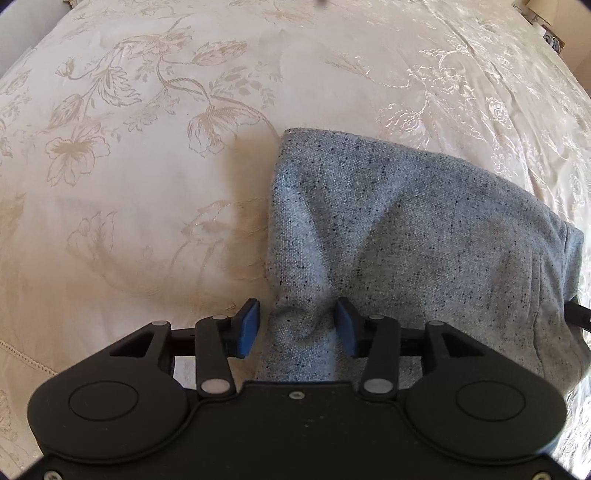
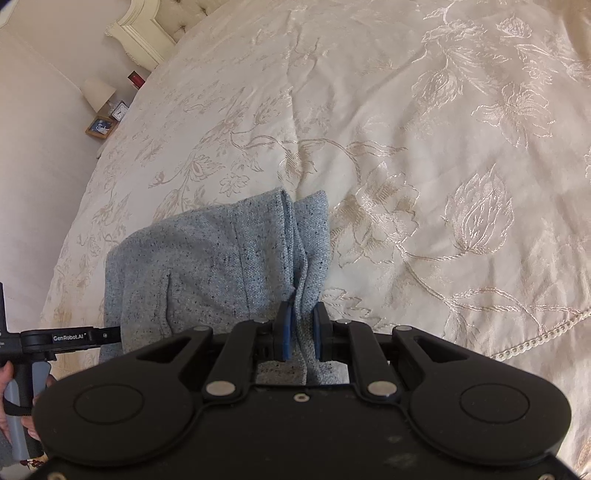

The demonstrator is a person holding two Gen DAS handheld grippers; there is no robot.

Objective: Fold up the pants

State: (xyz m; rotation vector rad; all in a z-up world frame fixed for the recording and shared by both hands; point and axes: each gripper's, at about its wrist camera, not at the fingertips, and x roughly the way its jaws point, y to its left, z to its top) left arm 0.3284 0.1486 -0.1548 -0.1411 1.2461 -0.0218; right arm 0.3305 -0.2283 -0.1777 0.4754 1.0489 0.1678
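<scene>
The grey speckled pants (image 1: 406,236) lie folded in a bundle on the cream floral bedspread (image 1: 147,184). My left gripper (image 1: 297,326) has its blue pads wide apart around the near left edge of the pants, and a ridge of fabric rises between them. In the right wrist view the pants (image 2: 207,266) show a layered folded edge. My right gripper (image 2: 302,330) is nearly shut, its blue pads pinching that layered edge of the fabric.
The bedspread (image 2: 424,166) stretches wide on all sides. A cream headboard (image 2: 147,33) and a nightstand with a lamp (image 2: 98,94), clock and photo frame stand far left. The left hand-held gripper handle (image 2: 22,354) shows at the lower left.
</scene>
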